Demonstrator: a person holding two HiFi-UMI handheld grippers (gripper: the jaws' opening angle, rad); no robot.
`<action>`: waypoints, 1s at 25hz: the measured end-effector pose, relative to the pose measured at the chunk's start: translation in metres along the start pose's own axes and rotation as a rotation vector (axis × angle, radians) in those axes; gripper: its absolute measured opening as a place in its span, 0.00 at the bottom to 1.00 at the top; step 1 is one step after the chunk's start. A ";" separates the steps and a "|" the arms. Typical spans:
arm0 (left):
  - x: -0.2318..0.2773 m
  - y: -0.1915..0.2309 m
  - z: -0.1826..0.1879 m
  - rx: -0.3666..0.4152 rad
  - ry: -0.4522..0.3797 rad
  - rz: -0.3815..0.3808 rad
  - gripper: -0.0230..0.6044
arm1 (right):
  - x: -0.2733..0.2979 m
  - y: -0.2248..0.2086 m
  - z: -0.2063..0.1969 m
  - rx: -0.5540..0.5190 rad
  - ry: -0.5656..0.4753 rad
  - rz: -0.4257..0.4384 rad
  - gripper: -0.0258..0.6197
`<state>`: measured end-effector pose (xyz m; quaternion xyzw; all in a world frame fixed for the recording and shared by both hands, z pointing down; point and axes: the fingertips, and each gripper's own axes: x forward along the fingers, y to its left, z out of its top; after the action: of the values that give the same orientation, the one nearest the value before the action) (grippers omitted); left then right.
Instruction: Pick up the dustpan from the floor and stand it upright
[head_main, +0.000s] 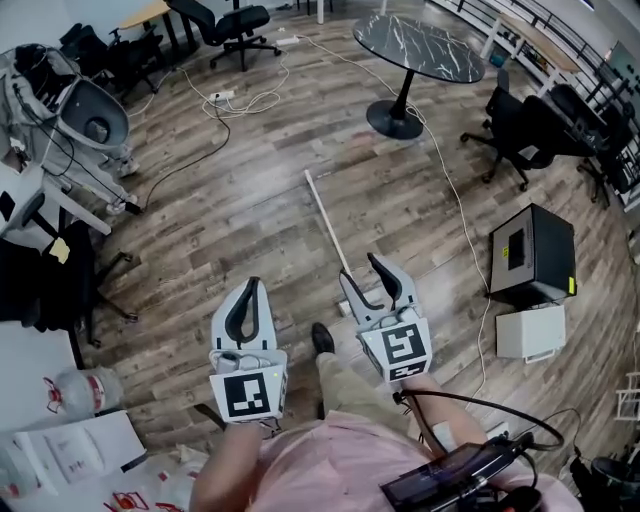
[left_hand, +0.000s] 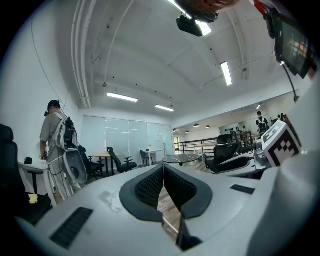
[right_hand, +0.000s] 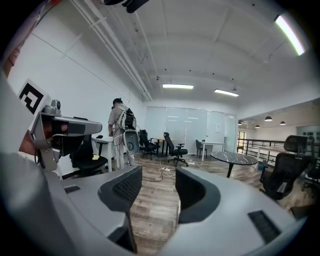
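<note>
Wood-plank office floor spreads below me, cluttered at its edges; a grey chair (head_main: 95, 118) and loose cords (head_main: 240, 100) sit far left, well apart from the work; my left gripper (head_main: 252, 290) has its jaws pressed together on nothing; the dustpan (head_main: 326, 222) lies flat ahead, only its long white handle showing, its pan end hidden behind my right gripper (head_main: 358, 268), whose jaws stand apart and empty; grabbing that thin handle far from the pan could, I judge, let it swing or slip; a white cable (head_main: 455, 205) and a black box (head_main: 530, 255) on the right might snag it.
</note>
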<state>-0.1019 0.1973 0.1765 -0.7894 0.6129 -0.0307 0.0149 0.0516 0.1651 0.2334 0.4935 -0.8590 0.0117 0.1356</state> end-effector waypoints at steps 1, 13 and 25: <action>0.016 0.005 -0.002 0.000 0.011 0.000 0.06 | 0.016 -0.009 0.001 0.001 0.004 -0.001 0.36; 0.163 0.064 -0.004 0.017 0.042 0.001 0.06 | 0.172 -0.083 0.039 -0.001 -0.008 -0.012 0.35; 0.259 0.146 -0.018 -0.048 0.017 0.000 0.06 | 0.293 -0.092 0.048 -0.035 0.031 -0.027 0.33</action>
<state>-0.1809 -0.0895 0.1930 -0.7893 0.6136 -0.0228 -0.0095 -0.0203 -0.1366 0.2481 0.5025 -0.8500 0.0027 0.1577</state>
